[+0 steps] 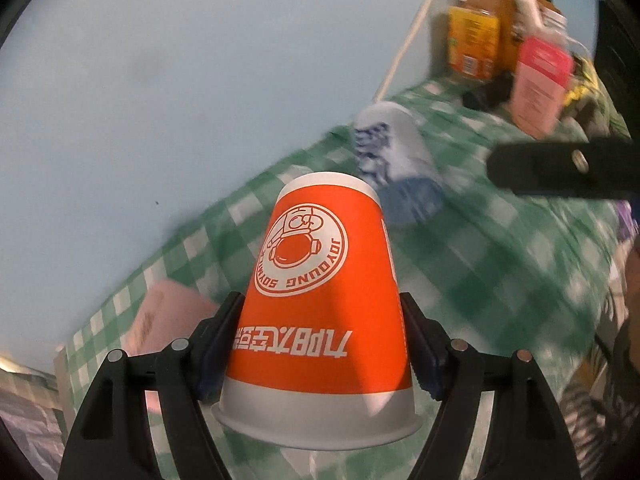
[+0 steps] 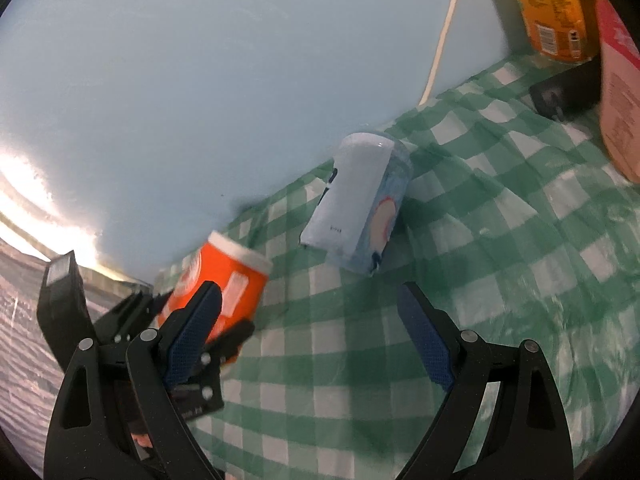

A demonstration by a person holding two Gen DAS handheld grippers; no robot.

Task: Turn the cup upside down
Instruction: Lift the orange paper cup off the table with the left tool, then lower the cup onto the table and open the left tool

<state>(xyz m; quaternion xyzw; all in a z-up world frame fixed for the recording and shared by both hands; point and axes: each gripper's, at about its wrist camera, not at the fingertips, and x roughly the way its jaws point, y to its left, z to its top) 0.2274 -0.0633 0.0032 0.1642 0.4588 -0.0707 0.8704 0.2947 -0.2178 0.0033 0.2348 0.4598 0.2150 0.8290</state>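
Note:
An orange and white paper cup (image 1: 320, 300) with a round logo is held between the fingers of my left gripper (image 1: 322, 312). Its rim faces the camera and its base points away, so the print reads upside down. It is above the green checked tablecloth (image 1: 500, 260). In the right wrist view the same cup (image 2: 224, 280) shows at the lower left, tilted, in the left gripper's black jaws. My right gripper (image 2: 308, 300) is open and empty over the cloth (image 2: 500, 260).
A blue and white pack (image 2: 360, 204) lies on the cloth near the pale blue wall; it also shows in the left wrist view (image 1: 396, 160). An orange juice bottle (image 2: 548, 4), a pink bottle (image 2: 620, 92) and a black adapter (image 2: 568, 92) stand at the back right. A pink pad (image 1: 164, 320) lies left.

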